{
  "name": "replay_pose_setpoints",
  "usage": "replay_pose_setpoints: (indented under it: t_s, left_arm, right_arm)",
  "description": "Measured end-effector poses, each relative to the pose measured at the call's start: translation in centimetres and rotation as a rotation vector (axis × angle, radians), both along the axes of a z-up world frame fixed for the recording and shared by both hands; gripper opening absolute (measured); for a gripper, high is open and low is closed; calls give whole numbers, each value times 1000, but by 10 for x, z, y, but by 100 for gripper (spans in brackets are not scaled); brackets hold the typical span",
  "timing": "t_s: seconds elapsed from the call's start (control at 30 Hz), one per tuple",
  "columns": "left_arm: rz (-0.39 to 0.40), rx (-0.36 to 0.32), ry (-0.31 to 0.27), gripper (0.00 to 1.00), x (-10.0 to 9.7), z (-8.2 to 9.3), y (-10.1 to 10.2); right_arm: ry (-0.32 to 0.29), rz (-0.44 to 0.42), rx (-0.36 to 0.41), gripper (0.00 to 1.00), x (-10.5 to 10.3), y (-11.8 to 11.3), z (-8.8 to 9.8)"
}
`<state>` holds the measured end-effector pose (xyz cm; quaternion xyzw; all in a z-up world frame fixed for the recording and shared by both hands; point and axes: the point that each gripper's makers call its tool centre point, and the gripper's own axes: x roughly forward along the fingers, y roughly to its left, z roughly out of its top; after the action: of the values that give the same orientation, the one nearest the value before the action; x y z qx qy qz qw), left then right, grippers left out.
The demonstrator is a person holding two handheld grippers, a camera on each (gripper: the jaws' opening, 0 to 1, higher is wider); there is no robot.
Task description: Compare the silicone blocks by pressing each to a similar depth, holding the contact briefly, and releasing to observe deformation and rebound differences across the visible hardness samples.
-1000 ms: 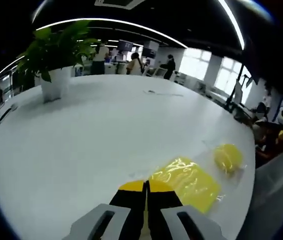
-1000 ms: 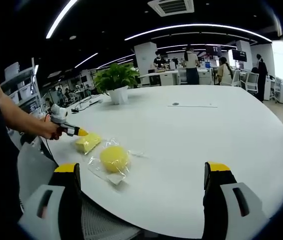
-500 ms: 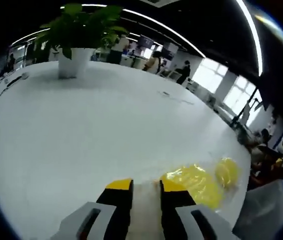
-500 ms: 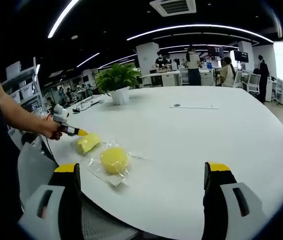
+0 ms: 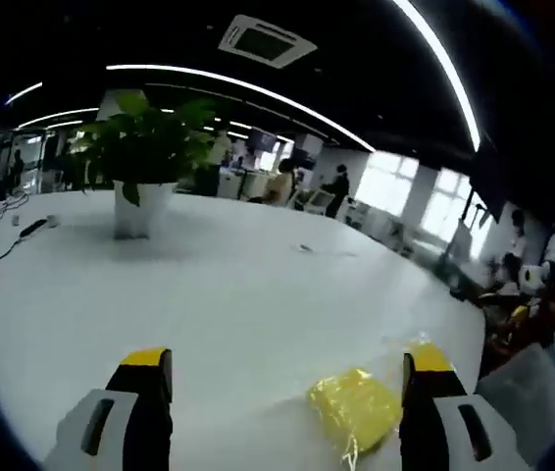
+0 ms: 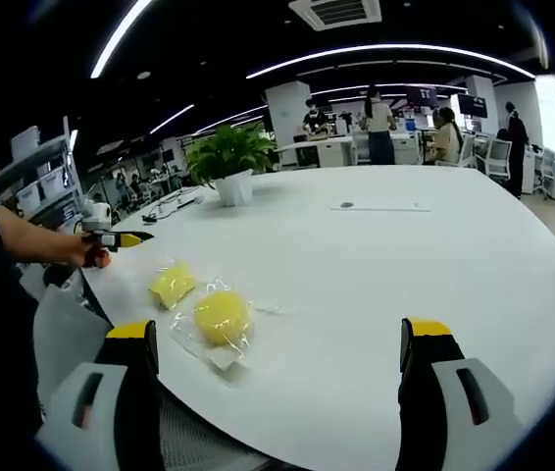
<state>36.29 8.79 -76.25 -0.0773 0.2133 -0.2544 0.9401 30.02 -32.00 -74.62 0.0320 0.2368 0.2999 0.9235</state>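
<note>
Standing Clear of the Samples, Both Grippers Spread

Left gripper [image 6: 121, 239], held in the person's hand [image 6: 89, 257] on an outstretched forearm, hovers off the white table [image 6: 405, 275] edge, apart from the flat yellow block [image 6: 173, 284]; its jaws are spread wide and hold nothing. Right gripper [image 6: 277, 339] is likewise parted and unloaded, level above the near table edge. Round yellow block [image 6: 222, 316] lies in clear wrap just beside the flat one. A potted plant [image 6: 228, 162] stands well beyond.
</note>
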Motion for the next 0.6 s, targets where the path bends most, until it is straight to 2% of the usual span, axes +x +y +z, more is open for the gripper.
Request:
replay_pose_setpoints:
  t_s: [0.2, 0.3, 0.5, 0.6]
  left_arm:
    - [-19, 2, -52, 100, -19, 19, -2]
    - [-26, 29, -76, 100, -26, 25, 0]
    - [-11, 1, -96, 100, -37, 41, 4]
    - [-5, 8, -117, 100, -42, 50, 8]
  right_arm:
    - [12, -7, 20, 96, 5, 4, -4]
    - [12, 12, 13, 96, 4, 7, -6]
    - [13, 17, -1, 96, 6, 10, -10]
    - [-16, 71, -8, 96, 2, 21, -7]
